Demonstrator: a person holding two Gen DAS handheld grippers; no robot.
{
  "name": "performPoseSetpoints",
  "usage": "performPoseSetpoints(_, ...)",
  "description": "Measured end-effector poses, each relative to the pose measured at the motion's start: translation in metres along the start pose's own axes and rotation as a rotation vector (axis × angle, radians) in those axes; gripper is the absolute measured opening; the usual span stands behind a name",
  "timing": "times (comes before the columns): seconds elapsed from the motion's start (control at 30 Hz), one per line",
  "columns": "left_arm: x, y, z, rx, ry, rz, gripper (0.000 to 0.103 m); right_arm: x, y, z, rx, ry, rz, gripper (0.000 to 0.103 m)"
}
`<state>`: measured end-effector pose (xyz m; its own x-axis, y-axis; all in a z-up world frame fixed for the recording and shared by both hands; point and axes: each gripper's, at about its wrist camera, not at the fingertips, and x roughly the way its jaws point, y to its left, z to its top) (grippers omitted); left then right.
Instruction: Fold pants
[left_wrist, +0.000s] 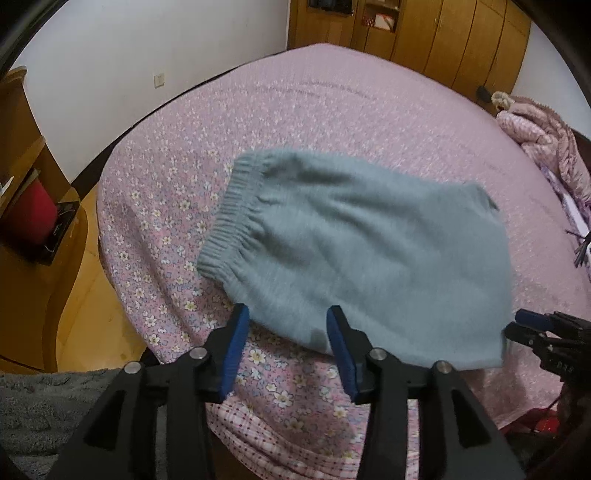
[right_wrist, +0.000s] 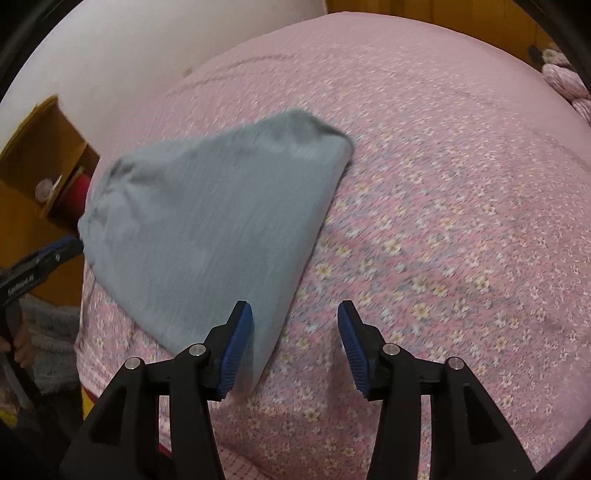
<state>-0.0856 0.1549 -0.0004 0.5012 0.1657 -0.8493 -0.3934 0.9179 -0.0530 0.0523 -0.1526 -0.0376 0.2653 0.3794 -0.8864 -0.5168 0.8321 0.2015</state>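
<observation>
The grey-blue pants (left_wrist: 354, 254) lie folded in a compact bundle on the pink floral bedspread (left_wrist: 325, 110), ribbed waistband at the left. My left gripper (left_wrist: 288, 332) is open and empty, its blue pads just over the bundle's near edge. The right gripper shows at the far right of the left wrist view (left_wrist: 532, 325). In the right wrist view the pants (right_wrist: 207, 229) lie left of centre. My right gripper (right_wrist: 295, 328) is open and empty, its left pad over the bundle's near corner and its right pad over the bedspread (right_wrist: 443, 184). The left gripper (right_wrist: 40, 262) shows at the left edge.
A wooden shelf unit (left_wrist: 33, 206) with a red object stands left of the bed. Wooden wardrobes (left_wrist: 443, 33) line the far wall. A pink quilted garment (left_wrist: 543, 144) lies on the bed's far right. Grey fleece (left_wrist: 44, 413) is at the lower left.
</observation>
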Motion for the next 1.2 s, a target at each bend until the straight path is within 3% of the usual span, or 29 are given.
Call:
performPoseSetpoints(0.23, -0.004, -0.009, 0.008, 0.020, -0.015, -0.017, 0.053, 0.000, -0.003, 0.013, 0.039, -0.013, 0.028, 0.050)
performPoseSetpoints(0.47, 0.007, -0.020, 0.011, 0.042, -0.001, -0.039, 0.053, 0.026, 0.002, 0.025, 0.098, 0.015, 0.059, 0.050)
performPoseSetpoints(0.77, 0.032, -0.023, 0.009, 0.052, 0.041, -0.021, 0.054, 0.039, -0.003, 0.021, 0.133, -0.009, 0.111, 0.057)
performPoseSetpoints(1.03, 0.034, -0.022, 0.011, 0.050, 0.039, -0.027, 0.056, 0.034, -0.001, 0.006, 0.089, -0.037, 0.133, 0.069)
performPoseSetpoints(1.2, 0.035, -0.023, 0.010, 0.051, 0.039, -0.025, 0.058, 0.034, 0.001, 0.005, 0.110, -0.042, 0.148, 0.070)
